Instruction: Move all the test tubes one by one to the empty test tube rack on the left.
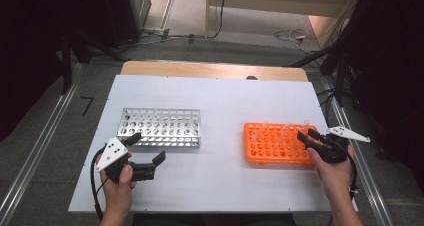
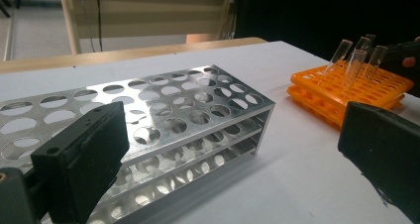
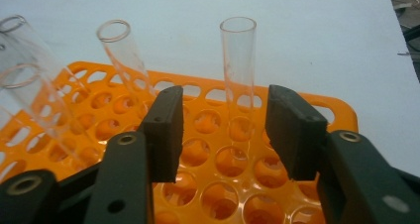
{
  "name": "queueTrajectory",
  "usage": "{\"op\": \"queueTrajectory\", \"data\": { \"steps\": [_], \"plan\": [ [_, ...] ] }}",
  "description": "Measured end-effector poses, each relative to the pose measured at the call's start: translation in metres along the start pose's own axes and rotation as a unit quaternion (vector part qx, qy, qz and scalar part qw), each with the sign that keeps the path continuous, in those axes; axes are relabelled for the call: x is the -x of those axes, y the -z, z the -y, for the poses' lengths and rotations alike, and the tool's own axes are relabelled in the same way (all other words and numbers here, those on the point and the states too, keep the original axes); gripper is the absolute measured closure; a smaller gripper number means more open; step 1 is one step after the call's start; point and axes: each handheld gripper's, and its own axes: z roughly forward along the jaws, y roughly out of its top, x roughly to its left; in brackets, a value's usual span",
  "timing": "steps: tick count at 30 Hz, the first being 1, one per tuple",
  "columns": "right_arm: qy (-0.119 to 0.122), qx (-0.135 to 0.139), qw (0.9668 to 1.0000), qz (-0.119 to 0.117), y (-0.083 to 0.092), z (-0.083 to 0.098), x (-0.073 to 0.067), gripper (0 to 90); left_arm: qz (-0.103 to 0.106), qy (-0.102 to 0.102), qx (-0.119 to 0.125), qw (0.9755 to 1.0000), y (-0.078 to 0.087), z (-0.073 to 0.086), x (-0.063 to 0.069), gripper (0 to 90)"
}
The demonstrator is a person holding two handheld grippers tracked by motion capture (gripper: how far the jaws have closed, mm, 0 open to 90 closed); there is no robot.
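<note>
Jaws apart on both our grippers, nothing clamped.
Our right gripper (image 3: pixel 225 135) hovers over the orange rack (image 3: pixel 341 112), its jaws framing an upright glass tube (image 3: pixel 237 65); our left gripper (image 2: pixel 233 154) waits beside the tubeless metal rack (image 2: pixel 163 115).

Metal rack (image 1: pixel 160 127) on white table (image 1: pixel 215 186); cables (image 1: pixel 290 35) on floor behind.
</note>
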Motion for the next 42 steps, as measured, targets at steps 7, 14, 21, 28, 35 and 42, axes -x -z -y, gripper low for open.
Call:
{"op": "queueTrajectory", "data": {
  "steps": [7,14,21,28,35,42],
  "plan": [
    [-0.016,-0.035,0.9993,0.002,-0.02,-0.006,0.003,59.4,0.003,0.002,0.0,1.0,-0.001,0.0,0.001,0.0],
    [0.001,-0.043,0.9985,0.033,-0.027,-0.007,0.003,67.7,0.003,0.0,-0.002,1.0,-0.001,0.0,0.003,0.0],
    [0.026,-0.027,0.9985,0.04,-0.025,-0.001,0.002,72.7,0.005,0.001,-0.007,1.0,-0.004,0.001,0.003,0.0],
    [0.031,-0.015,0.999,0.029,-0.024,-0.001,0.003,73.7,0.011,-0.007,-0.011,0.9999,-0.004,0.0,0.007,0.0],
    [0.026,0.016,0.9995,0.003,-0.001,-0.012,0.004,73.8,0.016,-0.01,-0.011,0.9998,-0.003,-0.001,0.008,0.0],
    [0.057,0.013,0.9977,-0.036,0.023,-0.02,-0.011,73.9,0.021,-0.016,-0.009,0.9996,-0.002,-0.004,0.012,0.0]
  ]
}}
